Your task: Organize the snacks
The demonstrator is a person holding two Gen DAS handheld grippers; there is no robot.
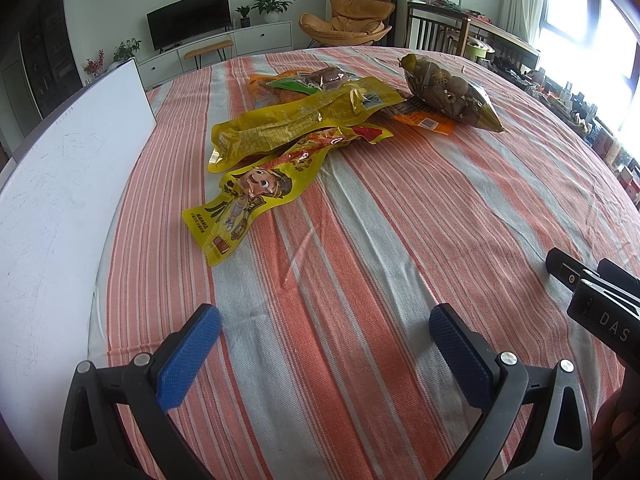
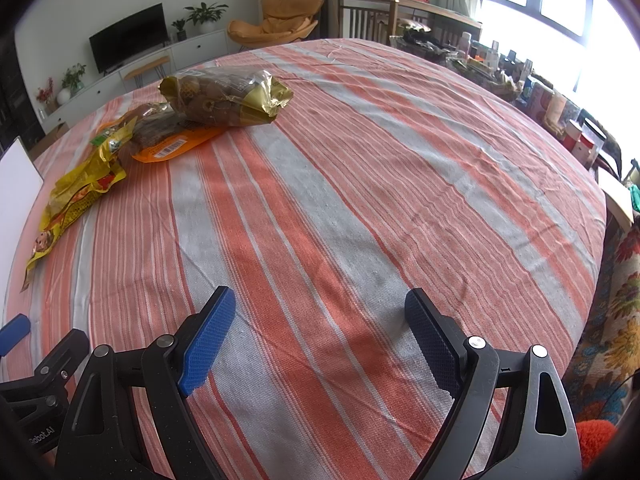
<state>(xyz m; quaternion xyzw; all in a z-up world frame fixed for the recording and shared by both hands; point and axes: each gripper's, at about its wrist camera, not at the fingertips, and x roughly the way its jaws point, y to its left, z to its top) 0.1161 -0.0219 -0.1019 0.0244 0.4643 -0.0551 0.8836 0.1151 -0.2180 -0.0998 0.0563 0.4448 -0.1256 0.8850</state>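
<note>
While both hand-held grippers (image 1: 324, 356) (image 2: 320, 344) gape empty, snack packets (image 1: 296, 128) (overlapping) lie beyond.

A table covered by an orange-and-grey striped cloth (image 1: 360, 240). At its far left, overlapping snack packets lie in a loose pile: yellow packets (image 1: 280, 128), an orange packet (image 1: 424, 120), and a clear bag of brown round snacks (image 1: 444, 92). A white board (image 1: 60, 200) lies along the left edge.

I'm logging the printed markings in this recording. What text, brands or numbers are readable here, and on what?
"DAS": on the right gripper body, cut off by the frame edge.
"Robot.AI": on the left gripper body, first letter partly hidden.
Cartoon snack bag, yellow bag, orange packet: print and barcodes too small to read.
</note>
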